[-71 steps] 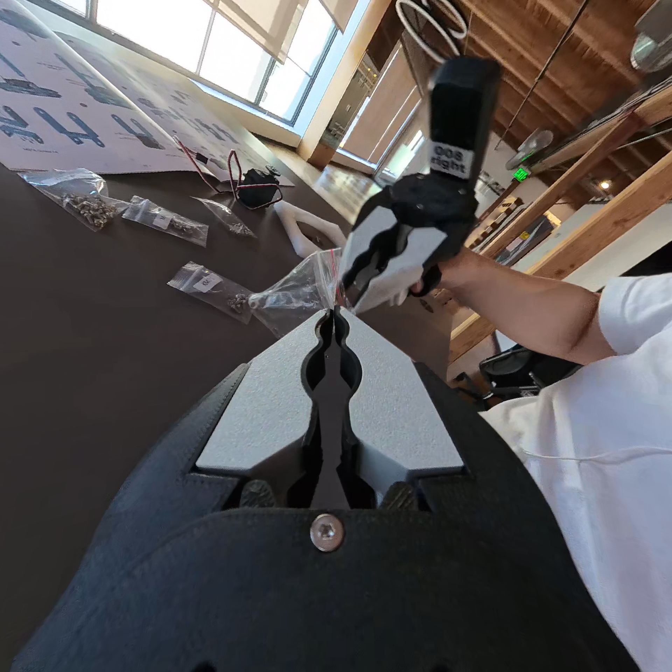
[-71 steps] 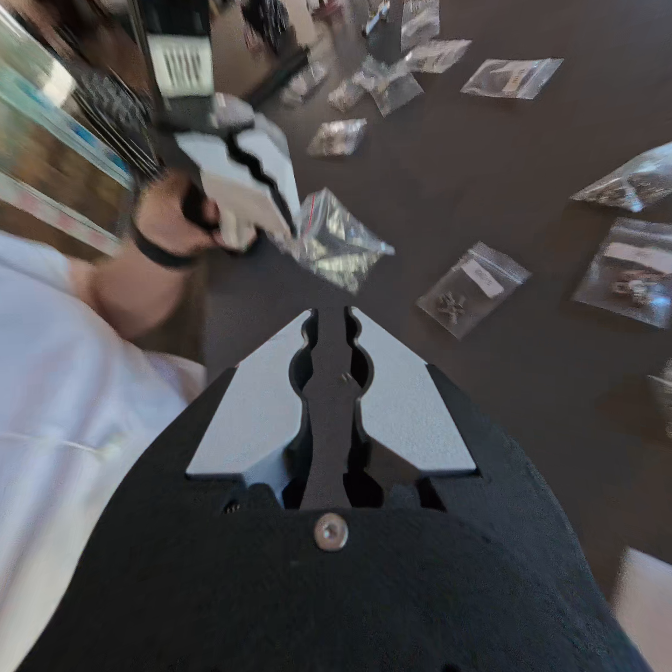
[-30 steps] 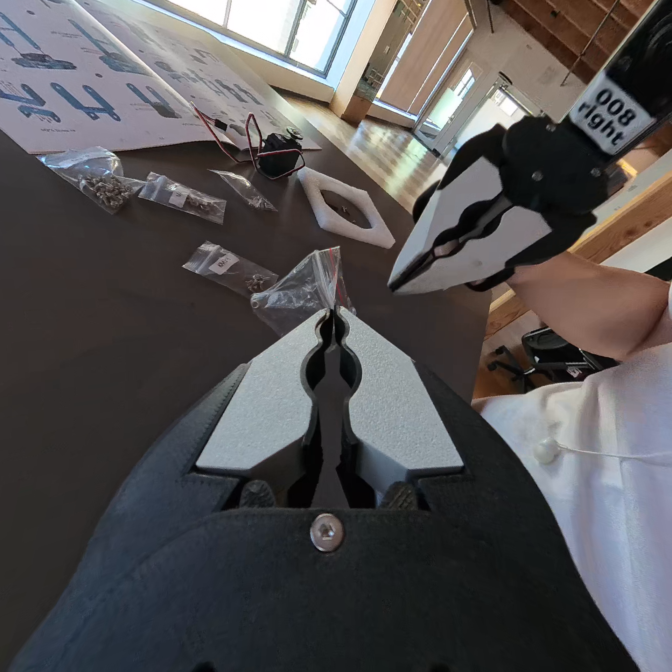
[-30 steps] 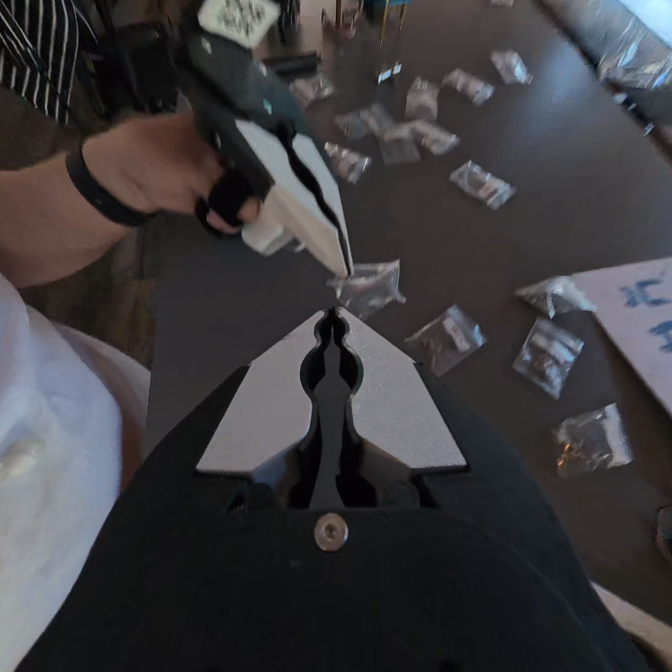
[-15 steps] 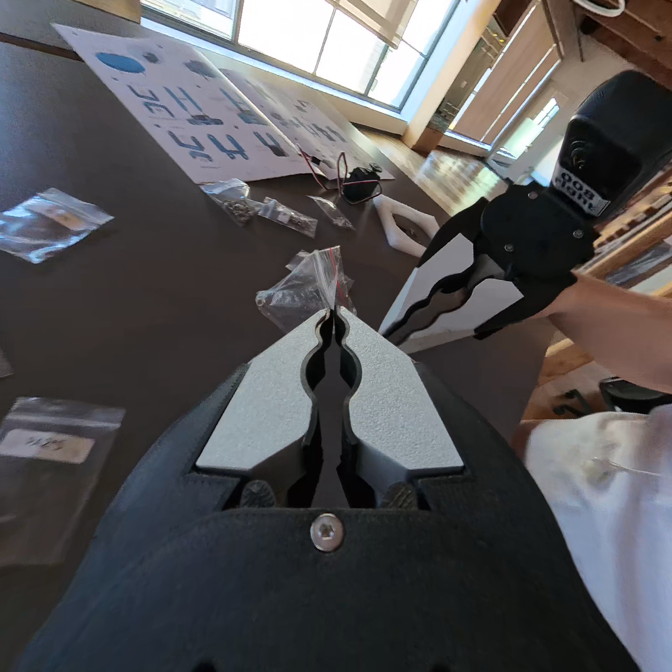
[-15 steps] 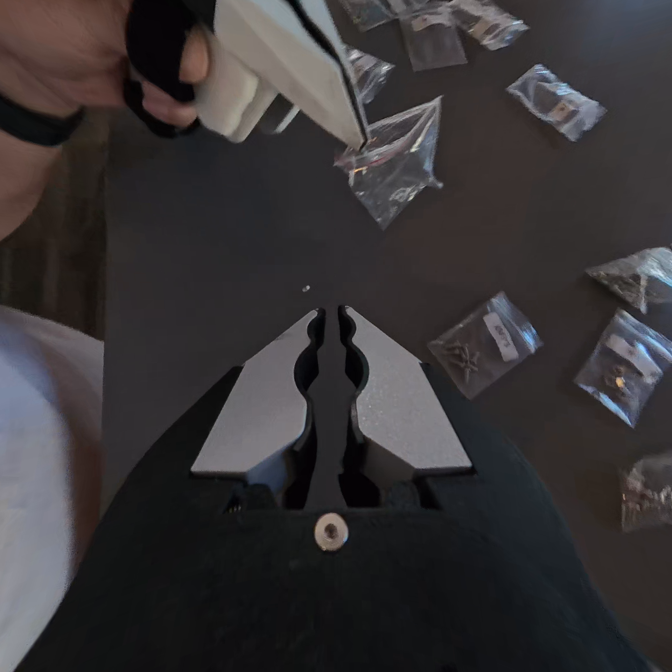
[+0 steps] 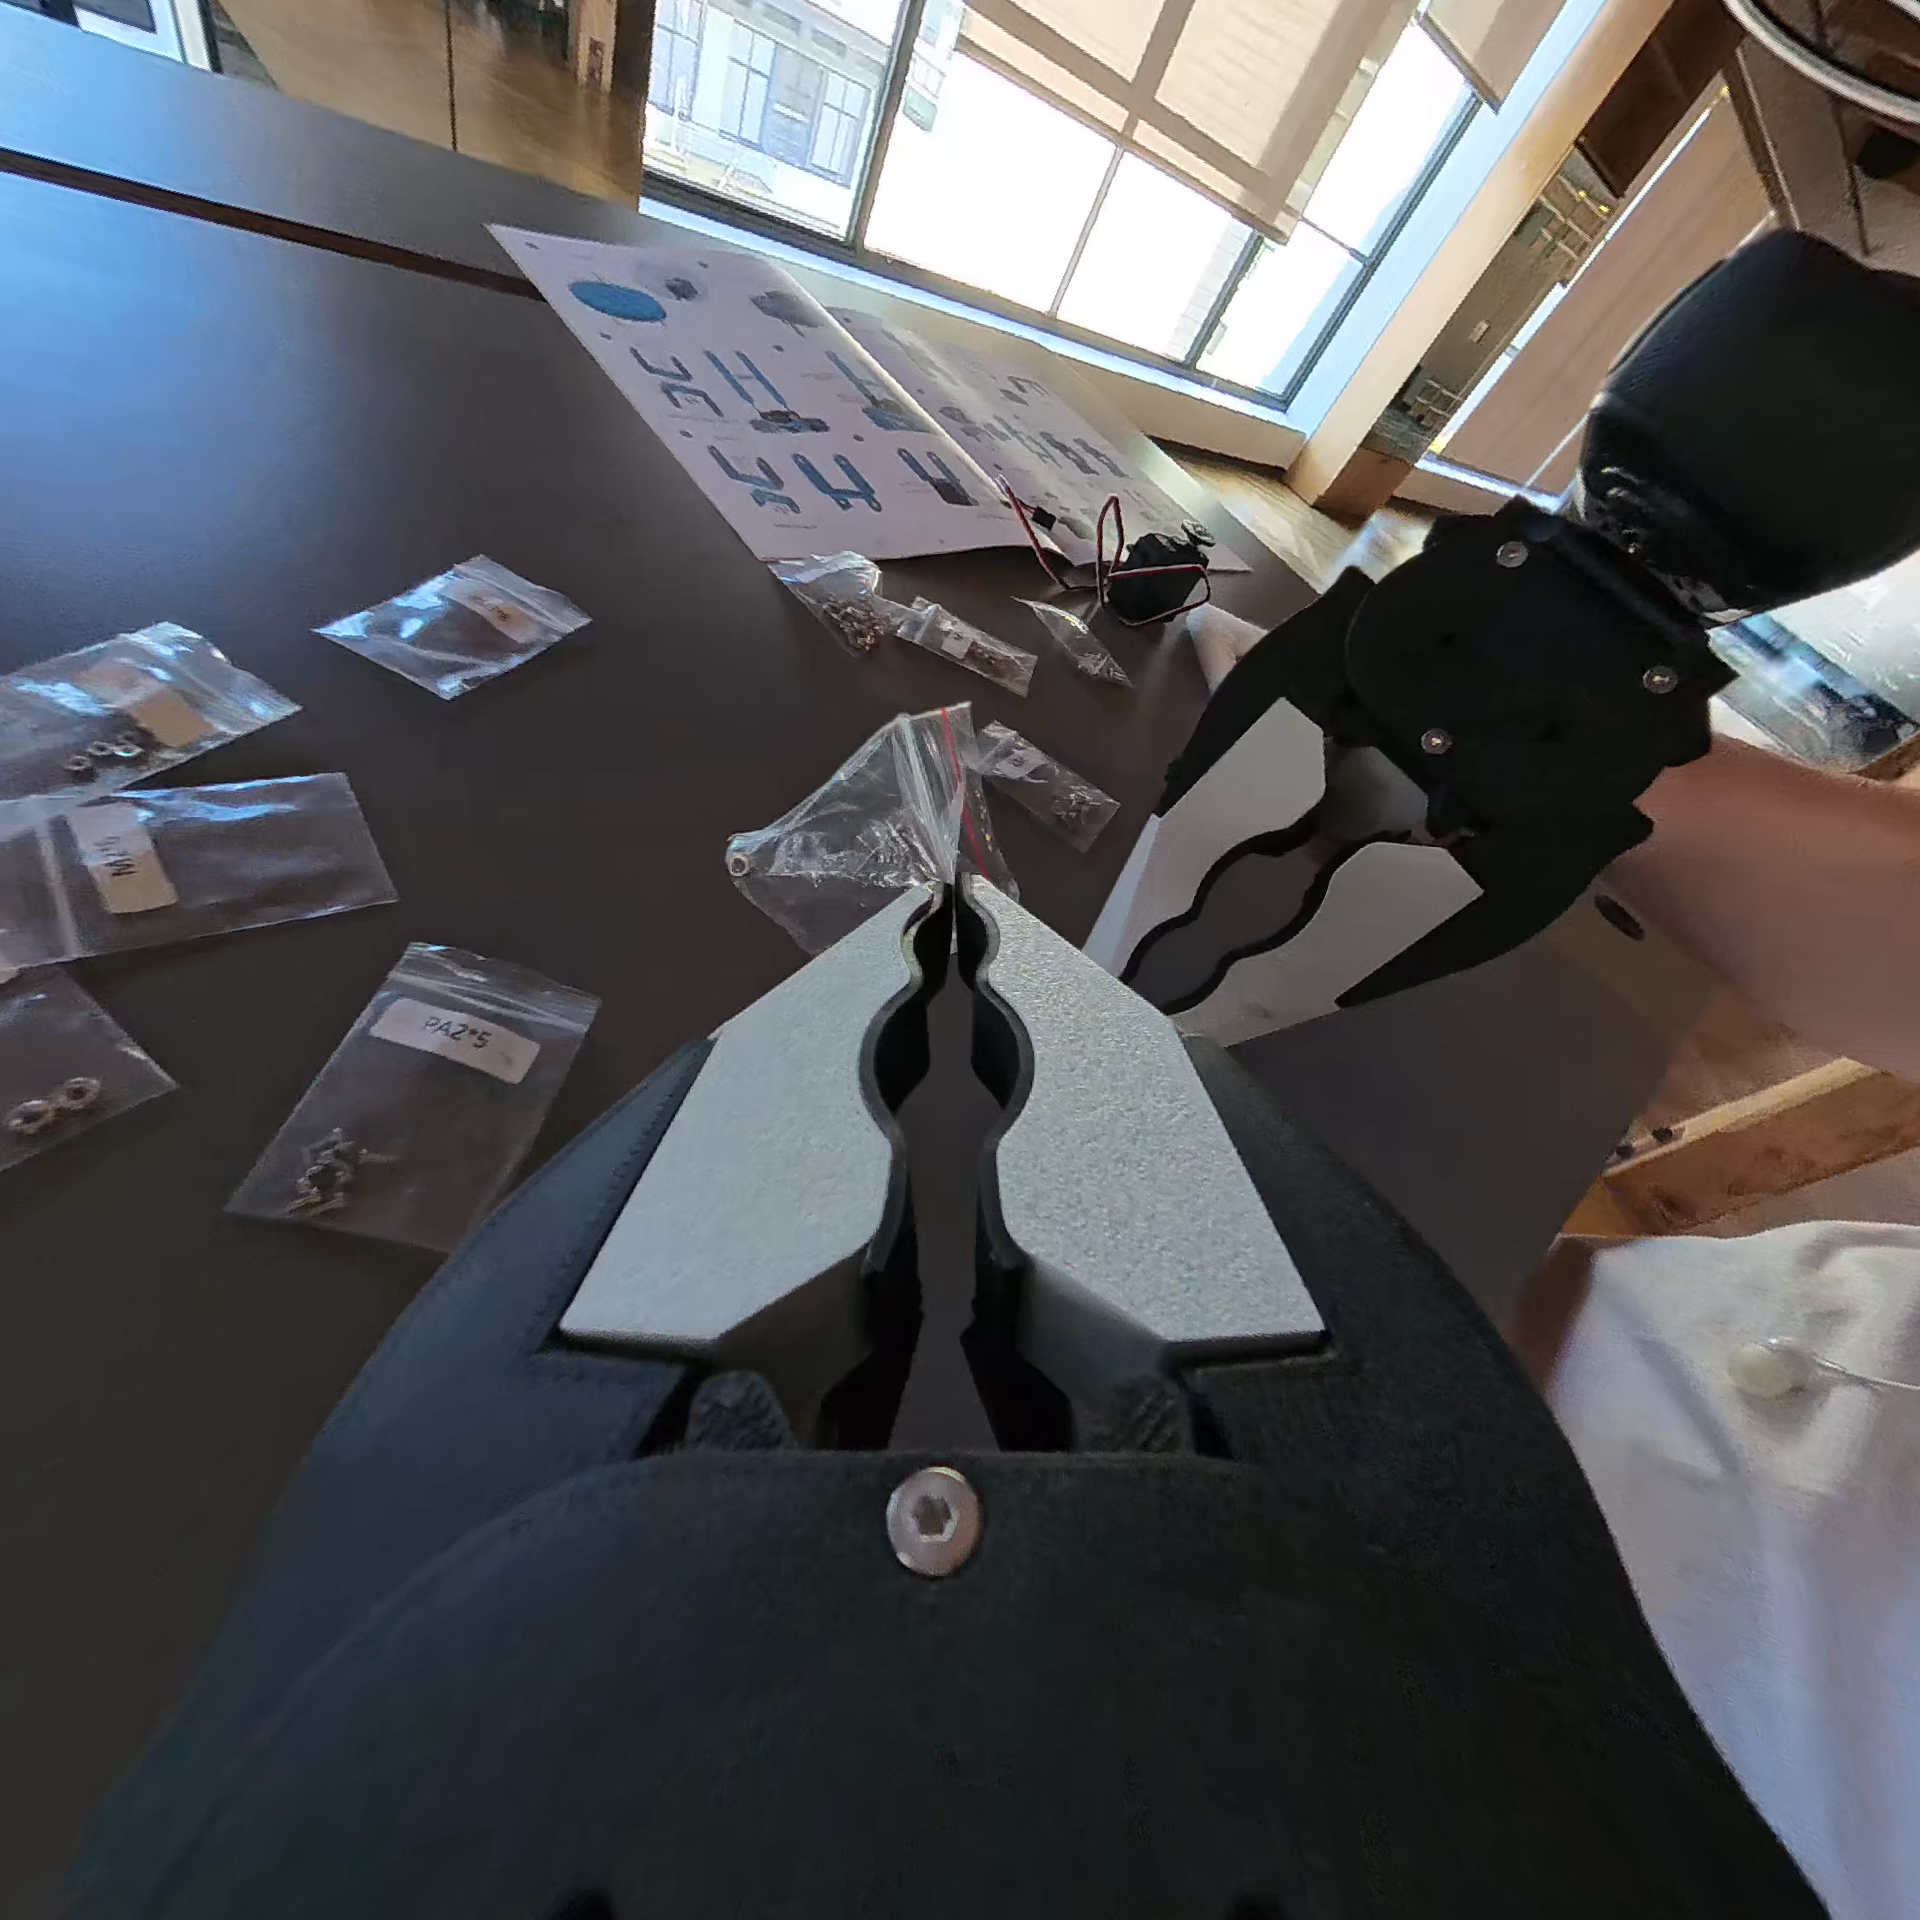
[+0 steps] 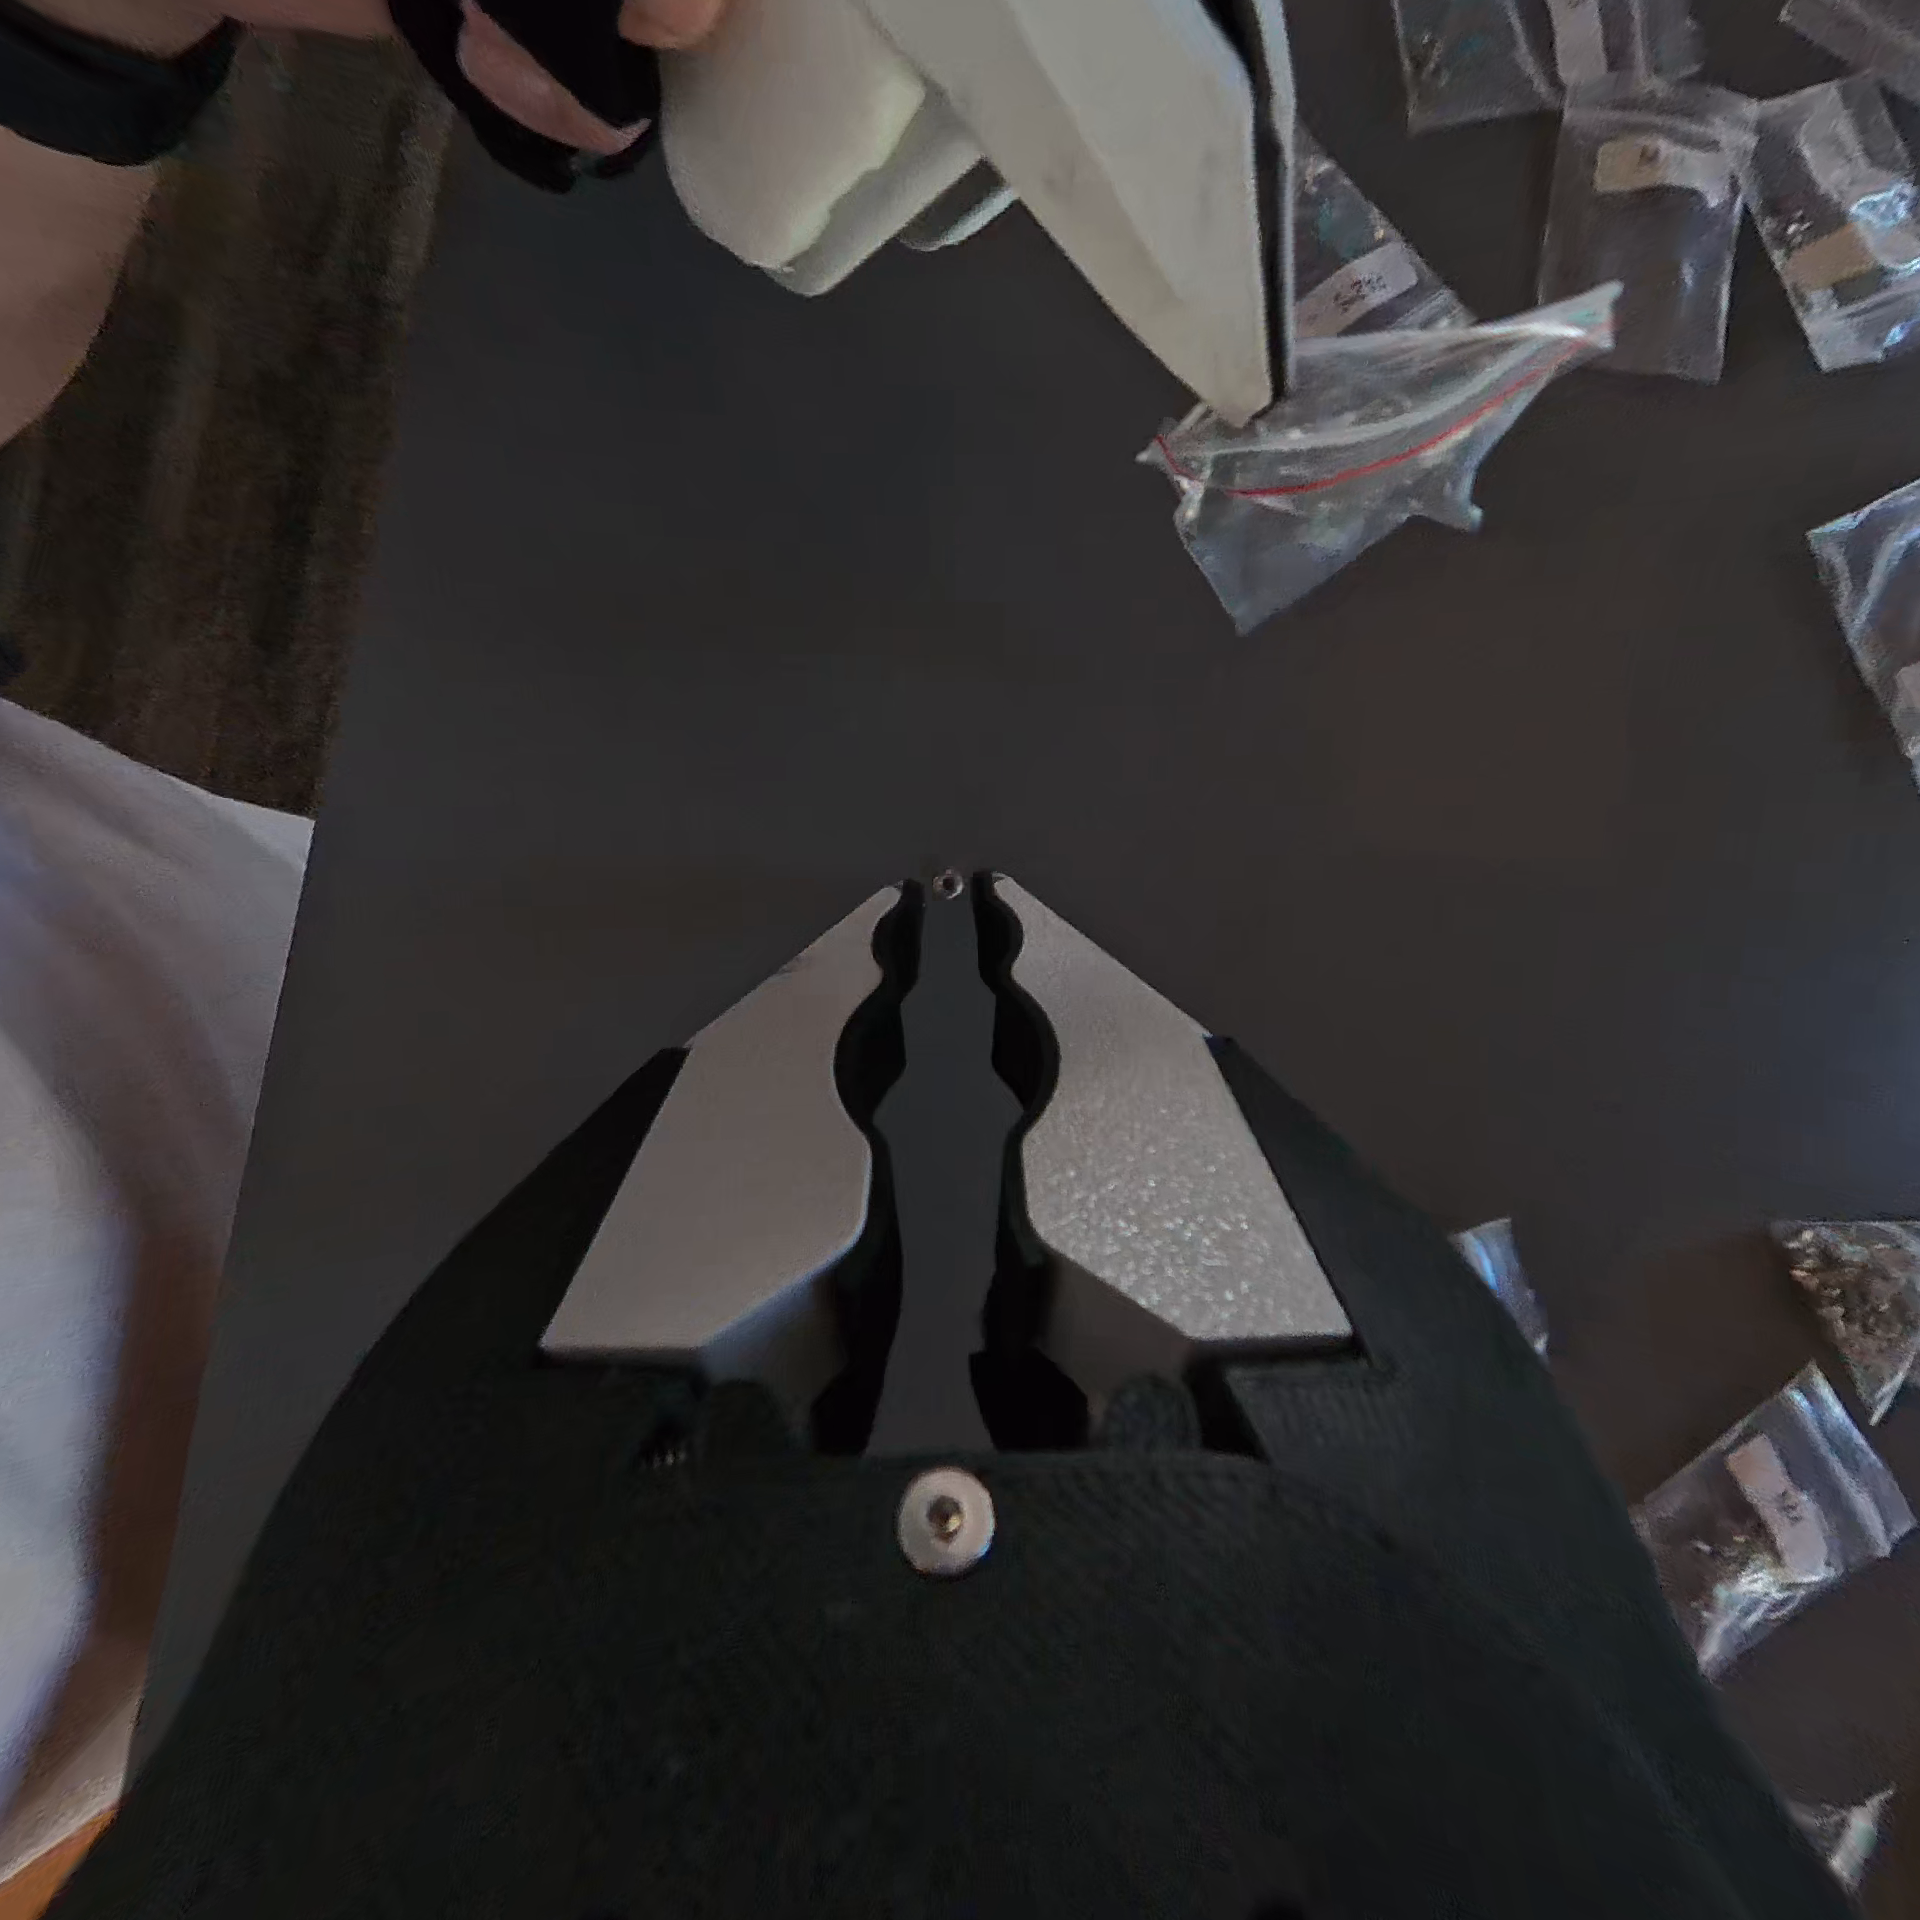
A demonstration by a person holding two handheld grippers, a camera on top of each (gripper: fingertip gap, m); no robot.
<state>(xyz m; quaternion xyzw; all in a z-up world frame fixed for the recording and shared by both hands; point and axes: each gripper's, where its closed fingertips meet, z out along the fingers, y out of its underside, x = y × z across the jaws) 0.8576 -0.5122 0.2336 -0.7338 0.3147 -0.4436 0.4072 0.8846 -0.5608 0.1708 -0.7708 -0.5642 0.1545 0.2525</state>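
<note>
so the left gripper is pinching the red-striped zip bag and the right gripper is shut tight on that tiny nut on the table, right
Not quite. In the right wrist view the right gripper is open: the tiny nut lies on the dark table in the gap between its tips. The left gripper is indeed pinching the red-striped zip bag.

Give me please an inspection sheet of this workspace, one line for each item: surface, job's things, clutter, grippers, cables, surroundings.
Surface: dark table, matte.
Job's things: clear zip bag with a red seal line, pinched at its edge; one tiny metal part loose on the table.
Clutter: several small hardware bags; printed sheet; white foam piece.
Grippers: left gripper shut on the bag; right gripper slightly open, tips either side of the metal part.
Cables: red, white and black wires on a small black servo.
Surroundings: large windows, wooden beams.
</note>
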